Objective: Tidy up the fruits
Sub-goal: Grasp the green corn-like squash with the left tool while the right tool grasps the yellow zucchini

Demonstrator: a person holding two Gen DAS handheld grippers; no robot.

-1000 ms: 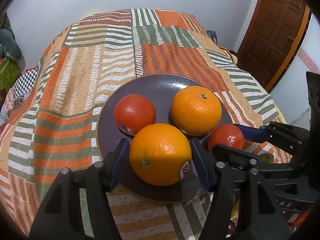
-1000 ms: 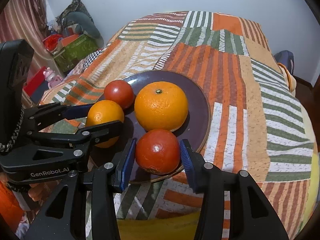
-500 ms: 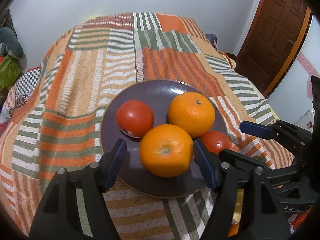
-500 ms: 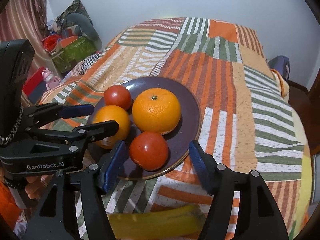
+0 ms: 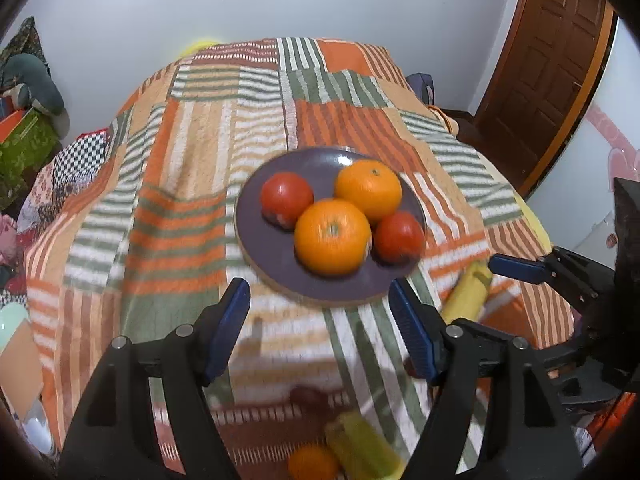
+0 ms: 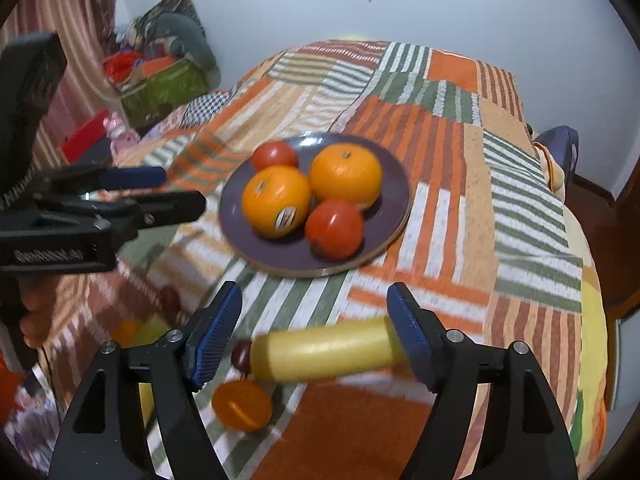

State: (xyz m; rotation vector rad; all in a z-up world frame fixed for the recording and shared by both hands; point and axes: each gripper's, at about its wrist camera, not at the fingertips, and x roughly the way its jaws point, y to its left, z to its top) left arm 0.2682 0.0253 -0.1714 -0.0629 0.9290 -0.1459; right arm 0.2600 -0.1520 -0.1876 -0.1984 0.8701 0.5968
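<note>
On the striped patchwork bedspread sits a purple plate carrying four fruits: two oranges and two tomatoes. The near orange touches the far orange behind it; the left tomato lies at the plate's far left, and the right tomato rests by the plate's right rim, against both oranges. From the right wrist view the near orange shows a small sticker on its near side.

Both grippers are released and hold nothing. The left gripper has its blue pads spread apart over bare cloth just near of the plate; its jaws have just been opening, and no fruit lies between them. The right gripper likewise stands wide, its jaws having just been opening. A yellow banana lies on the cloth beneath and between its fingers, but the pads do not press on it.

Near the banana's left end sits a small dark red fruit, and nearer still a third orange rests on the cloth. At the far right of the left wrist view stands a brown wooden door. Blur softens the nearest items.
</note>
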